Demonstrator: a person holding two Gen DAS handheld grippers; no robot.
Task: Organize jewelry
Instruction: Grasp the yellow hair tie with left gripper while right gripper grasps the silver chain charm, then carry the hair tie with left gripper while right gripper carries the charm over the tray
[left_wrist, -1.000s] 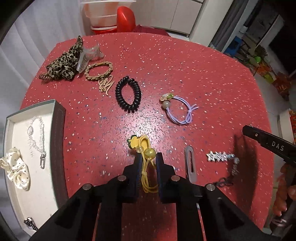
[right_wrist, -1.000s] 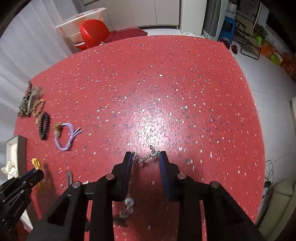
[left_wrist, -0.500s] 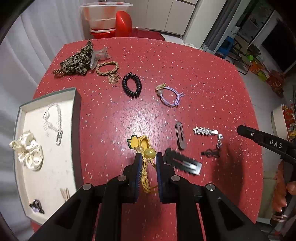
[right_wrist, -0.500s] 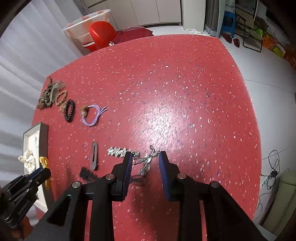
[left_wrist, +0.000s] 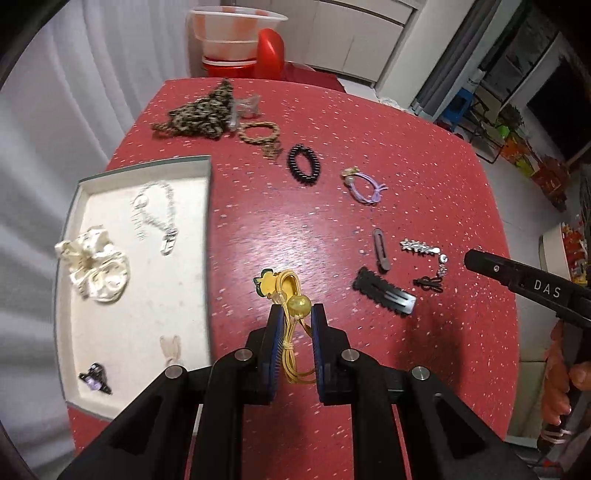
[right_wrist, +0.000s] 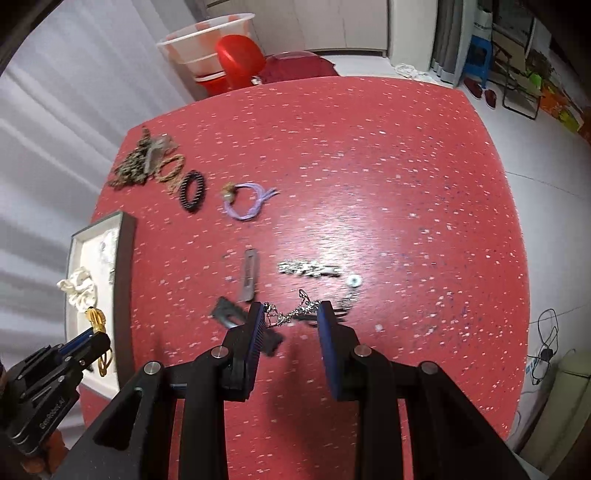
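Observation:
My left gripper (left_wrist: 297, 314) is shut on a yellow hair tie (left_wrist: 290, 295) with a clear bead and a pineapple charm, lifted above the red table (left_wrist: 295, 229) just right of the tray. The tray (left_wrist: 207, 206) has a grey rim and white lining and holds a cream scrunchie (left_wrist: 94, 267), a silver bracelet (left_wrist: 157, 210) and small clips. My right gripper (right_wrist: 291, 315) is shut on a thin silver chain (right_wrist: 291, 314) stretched between its pads, up off the table. In the left wrist view only one of the right gripper's fingers (left_wrist: 491, 267) shows.
On the table lie a leopard scrunchie (left_wrist: 201, 110), a braided tan tie (left_wrist: 258, 131), a black spiral tie (left_wrist: 303, 164), a purple tie (left_wrist: 364, 186), a brown clip (left_wrist: 381, 249), a black clip (left_wrist: 384, 291) and a silver leaf clip (left_wrist: 419, 246). Red and white tubs (left_wrist: 236, 40) stand beyond the table.
Both grippers have risen with their loads, so more of the table shows. The left one has drifted toward the tray. The right one has carried the chain toward the clips.

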